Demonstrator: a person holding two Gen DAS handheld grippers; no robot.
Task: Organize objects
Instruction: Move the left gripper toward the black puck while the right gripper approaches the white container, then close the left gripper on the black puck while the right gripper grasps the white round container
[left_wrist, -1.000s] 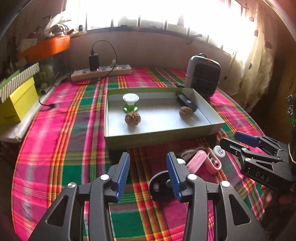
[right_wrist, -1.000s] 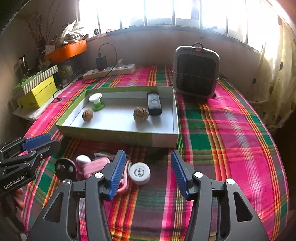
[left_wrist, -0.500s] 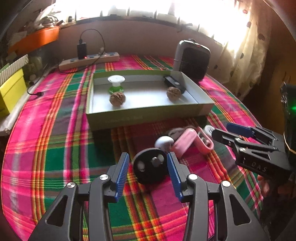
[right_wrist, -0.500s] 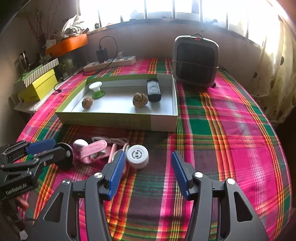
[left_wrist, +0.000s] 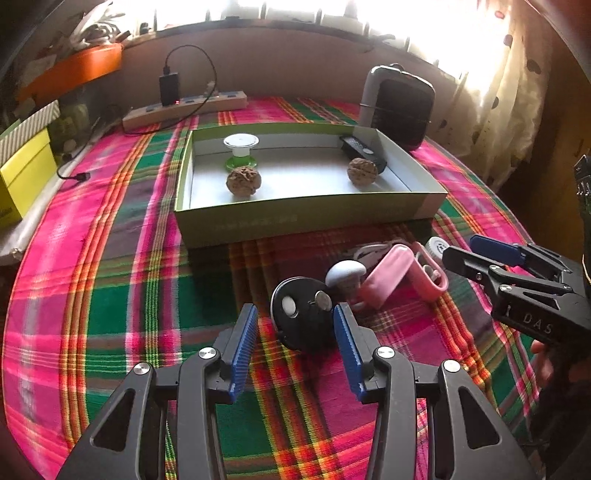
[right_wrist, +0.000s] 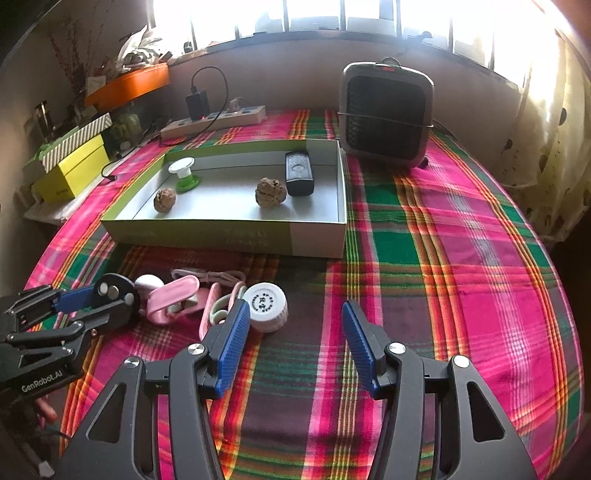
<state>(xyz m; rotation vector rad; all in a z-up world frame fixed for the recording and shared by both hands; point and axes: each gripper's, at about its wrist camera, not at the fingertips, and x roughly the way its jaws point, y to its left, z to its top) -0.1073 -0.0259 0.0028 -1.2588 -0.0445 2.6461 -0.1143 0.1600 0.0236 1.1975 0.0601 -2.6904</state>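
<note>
A green box lid (left_wrist: 306, 218) (right_wrist: 229, 232) holds two walnuts (left_wrist: 243, 180) (left_wrist: 362, 171), a green-and-white spool (left_wrist: 241, 150) and a black remote (left_wrist: 362, 151). In front of it lie a black round disc (left_wrist: 301, 314) (right_wrist: 116, 297), a white mushroom-shaped piece (left_wrist: 345, 271), pink clips (left_wrist: 402, 277) (right_wrist: 177, 299) and a white bottle cap (right_wrist: 266, 305). My left gripper (left_wrist: 293, 321) is open with the black disc between its fingertips. My right gripper (right_wrist: 291, 321) is open and empty, its left finger beside the white cap.
A grey heater (right_wrist: 386, 114) stands behind the lid at the right. A power strip with charger (left_wrist: 184, 107) lies at the back. Yellow and striped boxes (left_wrist: 22, 166) sit at the left edge. Plaid cloth covers the round table (right_wrist: 461, 240).
My left gripper has moved forward and down so the black disc now sits between its fingers. My right gripper has moved slightly closer to the white cap. Both stay open.
</note>
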